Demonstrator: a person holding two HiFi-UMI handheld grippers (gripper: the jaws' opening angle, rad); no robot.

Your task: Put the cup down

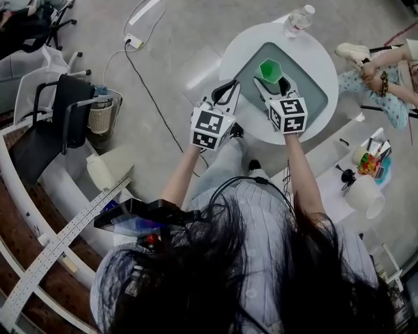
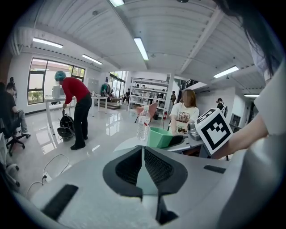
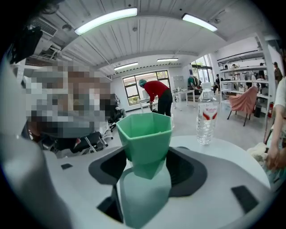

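**Right gripper (image 3: pixel 147 169) clamps green cup over tray, set-down not yet made**

The right gripper has its two jaws closed part-way onto the tapered lower half of a green hexagonal cup (image 3: pixel 146 129). The dark pads press on opposite sides, and the cup is upright with its mouth up and nothing visible inside. In the head view the cup (image 1: pixel 270 69) is over the far part of a grey-green tray (image 1: pixel 313 98) that lies on a round white table (image 1: pixel 245 49). No view shows whether its base rests on the tray or hangs just above it. A capped water bottle (image 1: pixel 298 19) stands at the table's far edge, apart from the cup. The left gripper (image 1: pixel 227 96) hovers by the table's near edge, its jaws pressed together on nothing, with only a thin seam between them in its own view.

The step in hand appears to be the set-down itself. Doing it well probably means bringing the cup straight down and level until its flat base bears fully on the tray, and only then parting the jaws. The cup widens toward its rim, so the jaws would need to open enough to clear the walls. The gripper should then draw back toward the person rather than lift, or a pad may catch the flare. A cup this light could tip or skid if one pad drags on release. An even, unhurried opening looks the safer choice, with the left gripper held clear of the tray.
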